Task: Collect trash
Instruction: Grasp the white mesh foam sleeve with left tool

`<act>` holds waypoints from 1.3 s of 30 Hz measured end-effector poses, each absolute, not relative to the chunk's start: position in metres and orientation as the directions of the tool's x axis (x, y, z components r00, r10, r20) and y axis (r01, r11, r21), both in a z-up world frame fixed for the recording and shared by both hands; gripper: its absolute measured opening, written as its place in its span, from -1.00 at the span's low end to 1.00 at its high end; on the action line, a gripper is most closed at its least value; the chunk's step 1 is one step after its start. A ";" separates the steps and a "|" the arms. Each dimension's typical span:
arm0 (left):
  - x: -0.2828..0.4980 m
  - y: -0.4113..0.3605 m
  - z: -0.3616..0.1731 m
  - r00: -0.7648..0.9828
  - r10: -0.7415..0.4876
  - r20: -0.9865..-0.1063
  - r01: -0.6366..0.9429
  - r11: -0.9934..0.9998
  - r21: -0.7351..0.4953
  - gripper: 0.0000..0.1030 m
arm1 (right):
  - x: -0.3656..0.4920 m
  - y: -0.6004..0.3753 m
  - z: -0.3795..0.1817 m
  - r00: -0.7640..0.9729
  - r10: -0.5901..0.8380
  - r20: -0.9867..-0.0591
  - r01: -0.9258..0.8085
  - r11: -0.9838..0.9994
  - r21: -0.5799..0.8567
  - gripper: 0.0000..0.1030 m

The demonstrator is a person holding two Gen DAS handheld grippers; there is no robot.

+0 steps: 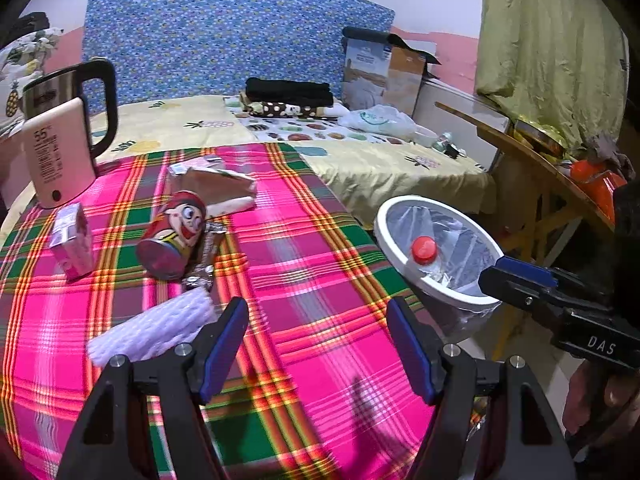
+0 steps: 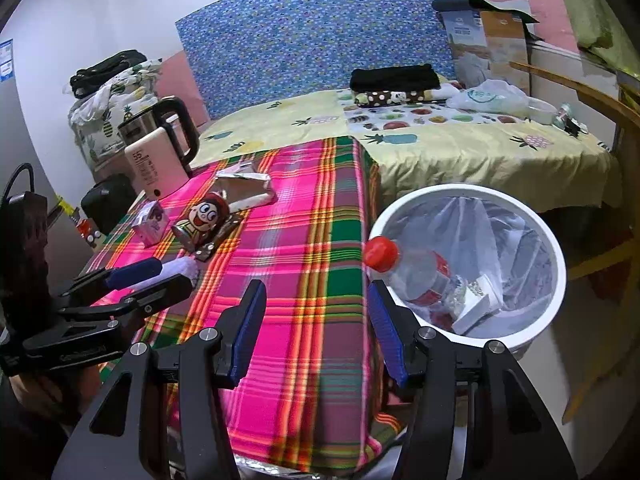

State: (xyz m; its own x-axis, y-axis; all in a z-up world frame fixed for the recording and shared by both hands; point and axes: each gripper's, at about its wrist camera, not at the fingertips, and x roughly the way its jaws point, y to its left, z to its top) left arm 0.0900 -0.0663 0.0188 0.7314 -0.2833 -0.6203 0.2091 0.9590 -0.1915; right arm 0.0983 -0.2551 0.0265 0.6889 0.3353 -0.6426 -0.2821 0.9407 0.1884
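Fingers on both my tools stand spread and empty. My left gripper (image 1: 318, 354) hovers over the plaid desk (image 1: 320, 264); my right gripper (image 2: 316, 334) hovers over the desk's right edge, with its right finger (image 2: 386, 332) just in front of the bin.

Nearest item: a white foam sleeve (image 1: 154, 330), lying just beyond and to the left of my left finger (image 1: 224, 350), close but apart. I judge it very light, soft and easily crushed; a grip across its middle should hold without slipping.

Next out, ahead-left: a red cartoon can (image 1: 174, 236) lying on its side, resting on crumpled foil wrappers (image 1: 208, 256). The can looks rigid, smooth and apt to roll; I would take it across the barrel, not by the ends. The foil is thin and would want a pinch at a raised fold.

Left of the can stands a small pink carton (image 1: 72, 242), light and stiff-walled by appearance; grip on its flat sides.

Farther ahead lies a torn paper bag (image 1: 222, 188), limp; take a lifted edge.

Right of my right fingers, beside the desk, stands the lined white bin (image 2: 558, 264). It already holds a red-capped bottle (image 2: 416, 276) and a white box.

Beyond the trash, at the far left corner, a kettle (image 1: 60, 132), not trash in my judgement. The bed (image 1: 400, 164) lies behind.
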 end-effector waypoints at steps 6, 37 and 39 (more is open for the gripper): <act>0.083 -0.050 0.016 0.743 -0.249 -0.621 0.164 0.968 -0.192 0.42 | 0.096 -0.245 0.024 0.680 0.341 -0.649 -0.293 0.938 0.186 0.05; 0.091 0.033 -0.009 0.740 -0.065 -0.669 -0.013 0.994 -0.112 0.42 | 0.106 -0.200 0.015 0.581 0.444 -0.682 -0.412 0.883 0.224 0.05; 0.097 0.035 -0.014 0.730 -0.062 -0.681 -0.011 0.995 -0.103 0.42 | 0.108 -0.198 0.015 0.578 0.444 -0.685 -0.414 0.883 0.223 0.05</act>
State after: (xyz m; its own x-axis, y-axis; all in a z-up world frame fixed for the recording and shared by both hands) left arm 0.0973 0.0351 -0.0145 0.7296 -0.0623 -0.6810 -0.0112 0.9946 -0.1030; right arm 0.1078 -0.1984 0.0148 0.5777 0.4440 -0.6849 -0.4138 0.8826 0.2232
